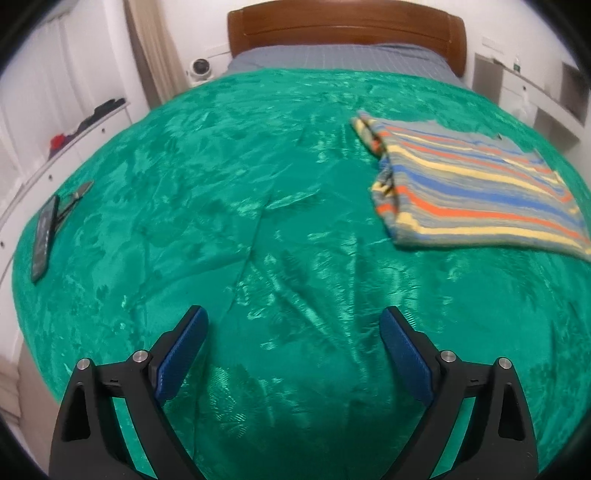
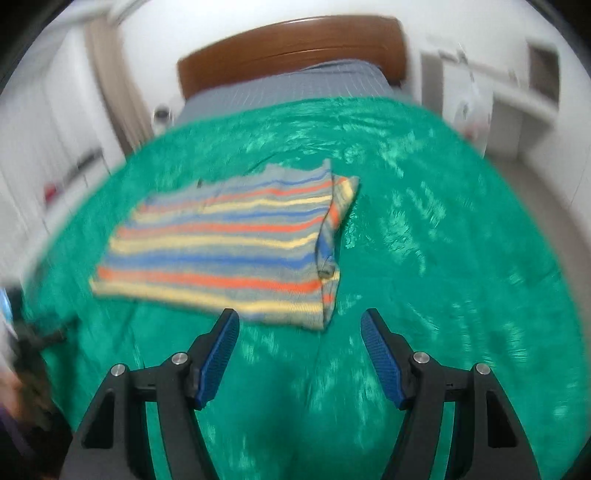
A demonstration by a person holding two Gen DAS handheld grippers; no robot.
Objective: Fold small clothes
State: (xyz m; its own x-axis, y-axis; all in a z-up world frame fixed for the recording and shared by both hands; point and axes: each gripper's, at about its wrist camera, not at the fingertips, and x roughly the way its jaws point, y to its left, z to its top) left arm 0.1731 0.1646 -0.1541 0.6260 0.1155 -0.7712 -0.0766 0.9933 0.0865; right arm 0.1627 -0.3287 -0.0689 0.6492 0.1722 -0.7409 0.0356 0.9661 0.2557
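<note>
A small striped garment [image 1: 476,192], grey with orange, yellow and blue bands, lies folded flat on the green blanket [image 1: 221,184]. In the left wrist view it is far to the right of my left gripper [image 1: 293,314], which is open and empty above bare blanket. In the right wrist view the garment [image 2: 229,240] lies just ahead and left of my right gripper [image 2: 299,314], which is open and empty, its left pad [image 2: 221,347] close to the garment's near edge. That view is blurred.
A phone [image 1: 44,236] and small scissors or pliers [image 1: 75,197] lie at the blanket's left edge. A wooden headboard [image 1: 343,29] and grey sheet [image 1: 340,59] are at the far end. White drawers and shelves [image 1: 535,99] flank the bed.
</note>
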